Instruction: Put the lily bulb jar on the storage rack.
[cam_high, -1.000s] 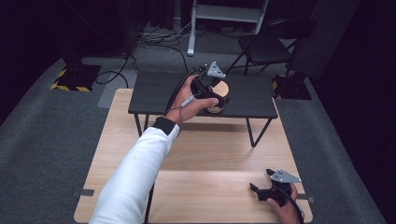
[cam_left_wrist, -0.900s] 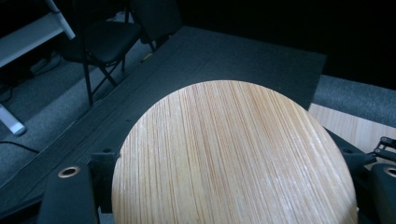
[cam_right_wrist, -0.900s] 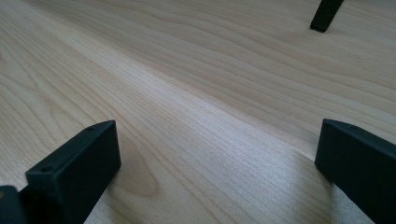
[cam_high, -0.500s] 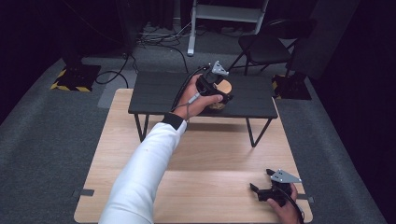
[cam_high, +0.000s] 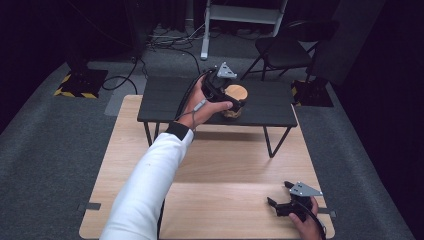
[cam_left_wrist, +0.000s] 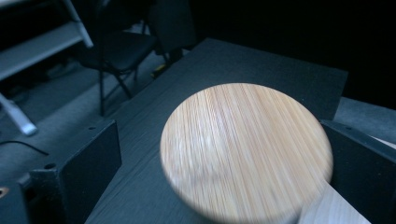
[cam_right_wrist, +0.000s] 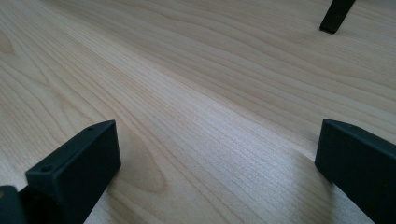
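At the upper middle of the high view, the left gripper (cam_high: 231, 101) sits over a round wooden lid (cam_high: 236, 93) on the black bench (cam_high: 165, 102). Its jaws have just been opening and now stand wide apart, one on each side of the lid; in the left gripper view the lid (cam_left_wrist: 245, 149) lies between them, the left jaw well clear of the rim, the right jaw close at the rim's edge, though whether it touches I cannot tell. The lid seems to cap a pale wooden body beneath it, partly hidden by the hand (cam_high: 206, 106), so I judge the piece has been set down here and let go, or is about to be taken up. The gripper comes at it from above and the near side, which keeps the flat top level. At the lower right of the high view, the right gripper (cam_high: 285, 199) rests low on the table (cam_high: 225, 170), jaws spread with nothing but bare wood between them, as its own view shows; it looks parked, out of the way. The table is light, straight-grained wood, and the bench stands across its far half on thin black legs. Beyond lie grey carpet, a dark chair (cam_high: 287, 47) at upper right, a white frame at top centre, trailing cables, and a yellow-and-black striped pad (cam_high: 75, 87) at upper left.
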